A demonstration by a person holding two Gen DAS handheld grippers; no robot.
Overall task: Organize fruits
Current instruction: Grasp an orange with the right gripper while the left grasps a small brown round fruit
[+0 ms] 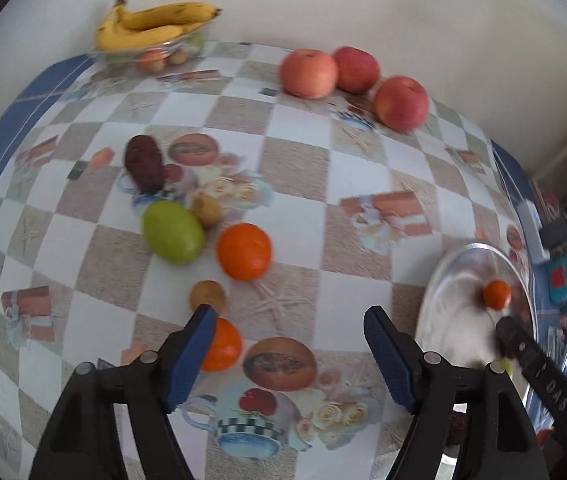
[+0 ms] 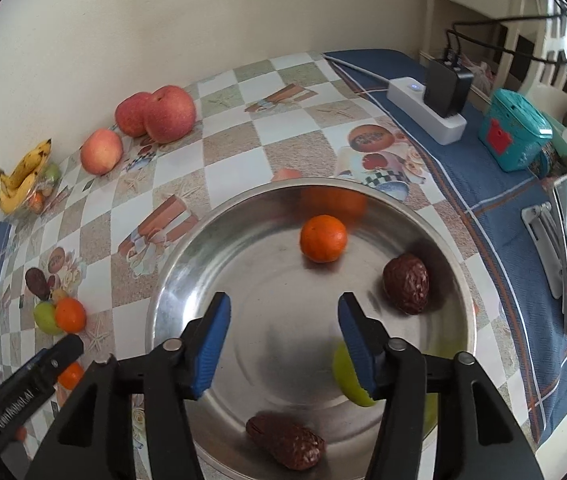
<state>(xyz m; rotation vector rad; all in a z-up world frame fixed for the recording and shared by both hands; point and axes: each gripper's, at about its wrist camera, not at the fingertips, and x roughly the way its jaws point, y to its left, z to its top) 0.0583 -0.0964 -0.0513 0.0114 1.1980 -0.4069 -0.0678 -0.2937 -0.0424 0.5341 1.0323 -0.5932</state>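
A: Where do your grippers stand?
B: Your left gripper hangs spread and empty above the checked tablecloth; your right gripper, spread too, hovers over the round steel bowl.
A: And the fruit?
B: A small orange tangerine lies inside it.

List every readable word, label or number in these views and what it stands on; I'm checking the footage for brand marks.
"GenRobot.AI", white letters on the black arm of the left gripper, seen from the right wrist; partly blurred, so that reading is unsure.
"DAS", white letters on the black arm of the right gripper, seen from the left wrist; any further letters are unreadable.
Red label on the teal plastic box: nothing legible.
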